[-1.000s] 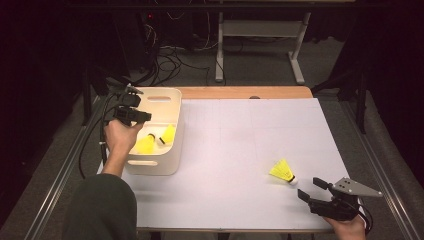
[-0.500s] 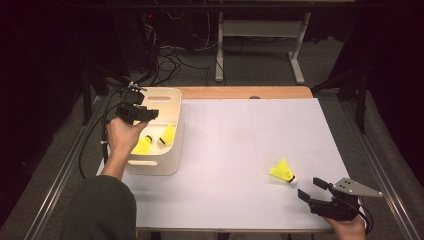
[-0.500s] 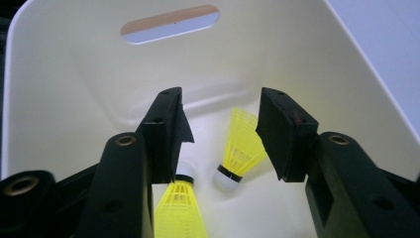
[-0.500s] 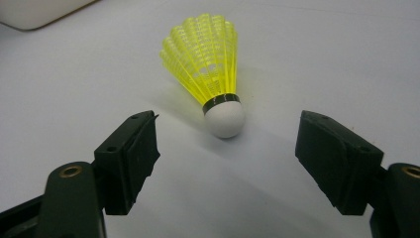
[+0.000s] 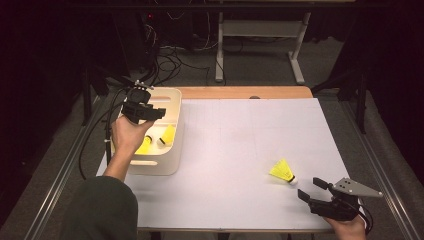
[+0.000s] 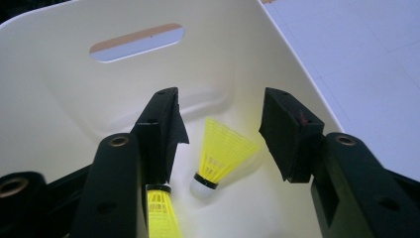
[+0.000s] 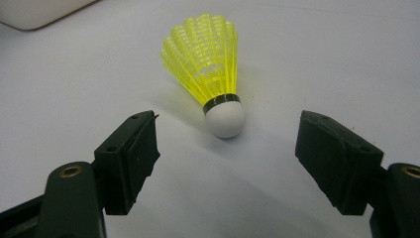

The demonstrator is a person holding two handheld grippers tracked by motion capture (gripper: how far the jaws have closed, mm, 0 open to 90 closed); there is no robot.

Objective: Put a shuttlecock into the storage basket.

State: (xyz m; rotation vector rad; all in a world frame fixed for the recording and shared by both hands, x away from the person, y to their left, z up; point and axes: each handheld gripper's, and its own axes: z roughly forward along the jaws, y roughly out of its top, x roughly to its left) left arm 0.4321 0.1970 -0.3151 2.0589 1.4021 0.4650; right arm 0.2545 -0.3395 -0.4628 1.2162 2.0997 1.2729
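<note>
A dim room with a grey floor (image 5: 60, 165) surrounds the scene; black cables (image 5: 165, 60) trail across it beyond the left gripper, beside the pale metal legs of another table (image 5: 260, 45). Under both grippers lies the broad white sheet covering the table (image 5: 240, 150), with a strip of bare wooden tabletop (image 5: 240, 92) showing along its far edge.

Directly below the left gripper (image 5: 142, 112) sits the cream plastic bin with a slotted handle (image 6: 74, 89). That gripper hangs over it with its jaws parted and nothing pressed between them; they have just been opening. Two yellow plastic shuttlecocks lie on the bin floor: one with a white cork tip (image 6: 220, 153) between the spread jaws but below them, untouched, and a second (image 6: 159, 210) partly hidden behind one jaw.

The right gripper (image 5: 312, 190) rests low at the sheet's near edge, jaws wide apart and empty. Just ahead of its tips lies a third yellow shuttlecock (image 7: 213, 74), on its side, white cork pointing towards the gripper.
</note>
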